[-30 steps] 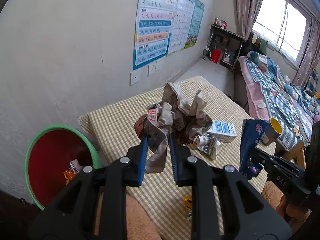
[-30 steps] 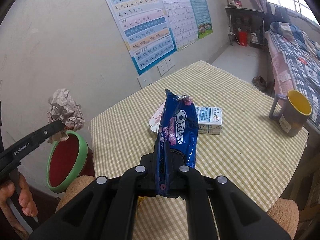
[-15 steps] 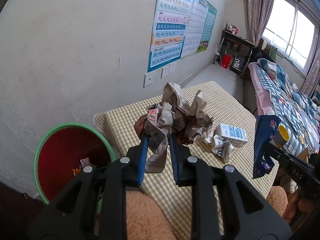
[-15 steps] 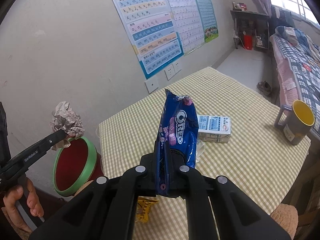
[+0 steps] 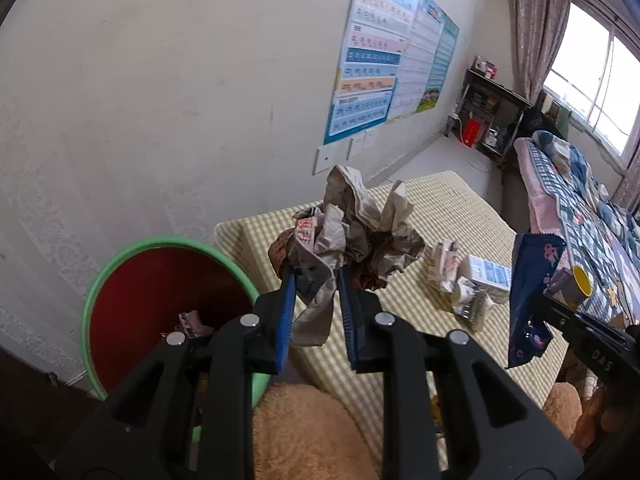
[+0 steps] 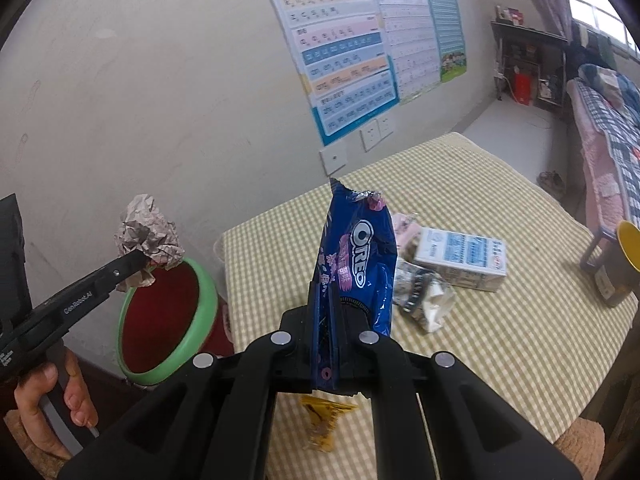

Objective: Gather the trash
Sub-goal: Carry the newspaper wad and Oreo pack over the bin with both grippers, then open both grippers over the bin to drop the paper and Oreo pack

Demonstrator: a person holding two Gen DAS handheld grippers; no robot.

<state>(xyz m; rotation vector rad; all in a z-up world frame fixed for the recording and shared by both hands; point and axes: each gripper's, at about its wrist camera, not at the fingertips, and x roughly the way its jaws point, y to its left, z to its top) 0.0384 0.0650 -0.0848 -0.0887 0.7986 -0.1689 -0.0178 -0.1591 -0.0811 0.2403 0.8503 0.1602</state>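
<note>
Two claws clamped: left claw [image 5: 316,280] grips crumpled paper [image 5: 352,232]; right claw [image 6: 326,312] grips Oreo wrapper [image 6: 356,264].

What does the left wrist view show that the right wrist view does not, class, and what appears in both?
Only the left wrist view shows scraps lying inside the green-rimmed bin.

Only the right wrist view shows the hand on the left gripper's handle, the Oreo lettering, and a yellow wrapper at the table's near edge.

Both show the crumpled paper in the left jaws, the blue Oreo packet in the right gripper, the white carton, the yellow-lined mug and the wall posters.
</note>
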